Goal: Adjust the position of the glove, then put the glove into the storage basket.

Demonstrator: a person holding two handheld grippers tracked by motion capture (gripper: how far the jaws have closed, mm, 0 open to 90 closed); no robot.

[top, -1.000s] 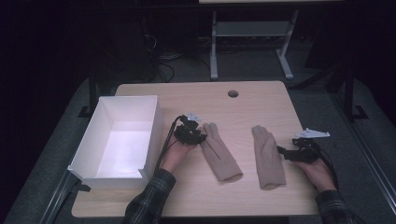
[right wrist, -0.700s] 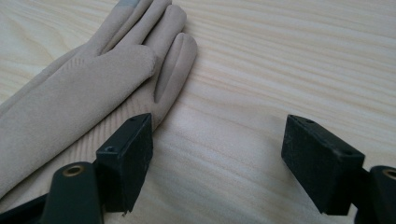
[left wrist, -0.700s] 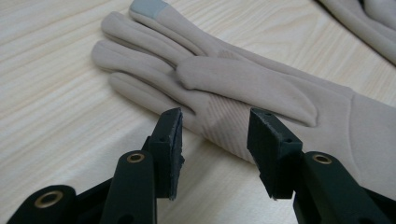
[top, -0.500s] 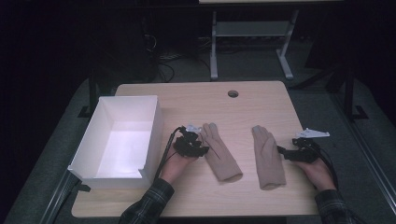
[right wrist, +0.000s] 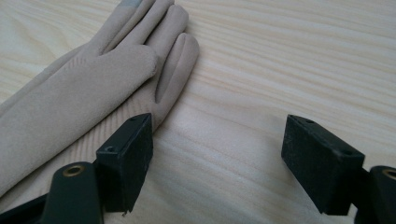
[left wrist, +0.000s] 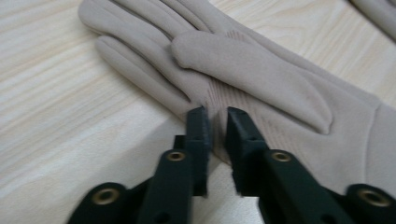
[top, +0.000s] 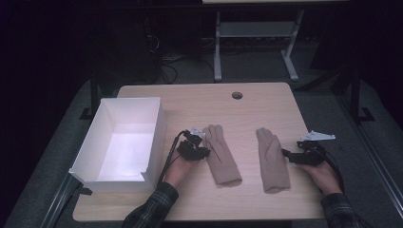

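Beige left glove [left wrist: 261,88] was pinched by the left gripper [left wrist: 217,122], drawn nearer since earlier; right gripper [right wrist: 217,158] wide, empty; wooden table [top: 199,102]; dark room.

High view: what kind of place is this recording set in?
Probably a lab or workshop recording station: a light wooden desk with a cable hole, cables on the dark floor, and a metal stand behind.

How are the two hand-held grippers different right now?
The left hand-held gripper has its jaws nearly together, pinching the edge of the left glove. The right hand-held gripper has its jaws wide apart, with bare table between them, and one jaw sits just beside the right glove. Both are black, low at the table, each by a tan glove.
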